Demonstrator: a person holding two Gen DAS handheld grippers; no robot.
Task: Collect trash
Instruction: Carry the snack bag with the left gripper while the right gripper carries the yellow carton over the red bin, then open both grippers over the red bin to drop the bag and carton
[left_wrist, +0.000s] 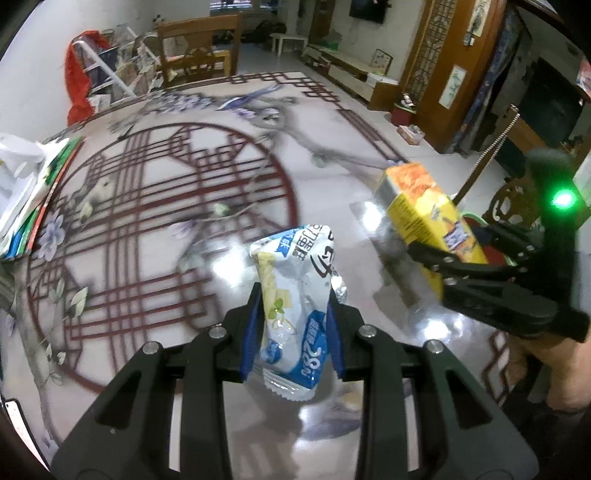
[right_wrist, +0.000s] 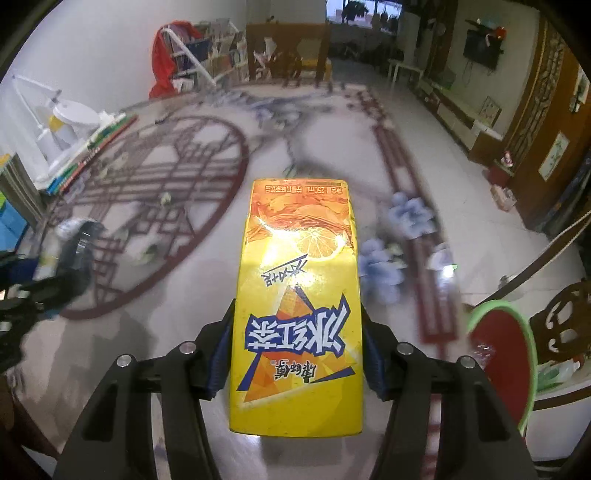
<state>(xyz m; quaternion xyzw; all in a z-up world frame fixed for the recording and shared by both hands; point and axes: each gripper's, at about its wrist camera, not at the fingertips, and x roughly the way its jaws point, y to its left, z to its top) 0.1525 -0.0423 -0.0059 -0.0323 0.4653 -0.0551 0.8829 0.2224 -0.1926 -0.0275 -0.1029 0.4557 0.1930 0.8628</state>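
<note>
My left gripper (left_wrist: 293, 314) is shut on a white and blue snack wrapper (left_wrist: 295, 295) and holds it above the glossy patterned table (left_wrist: 147, 221). My right gripper (right_wrist: 295, 332) is shut on a yellow iced-tea carton (right_wrist: 299, 295) and holds it above the table. In the left wrist view the carton (left_wrist: 424, 206) and the right gripper (left_wrist: 461, 266) are at the right. In the right wrist view the left gripper (right_wrist: 55, 273) is blurred at the left edge. A red bin with a green rim (right_wrist: 506, 354) stands beside the table at the lower right.
A stack of books and papers (left_wrist: 33, 192) lies along the table's left edge, with a white lamp (right_wrist: 62, 122) behind it. A carved wooden chair (right_wrist: 565, 325) is at the right beside the bin. A wooden chair (left_wrist: 199, 48) and a red cloth on a rack (left_wrist: 79, 77) stand beyond the table.
</note>
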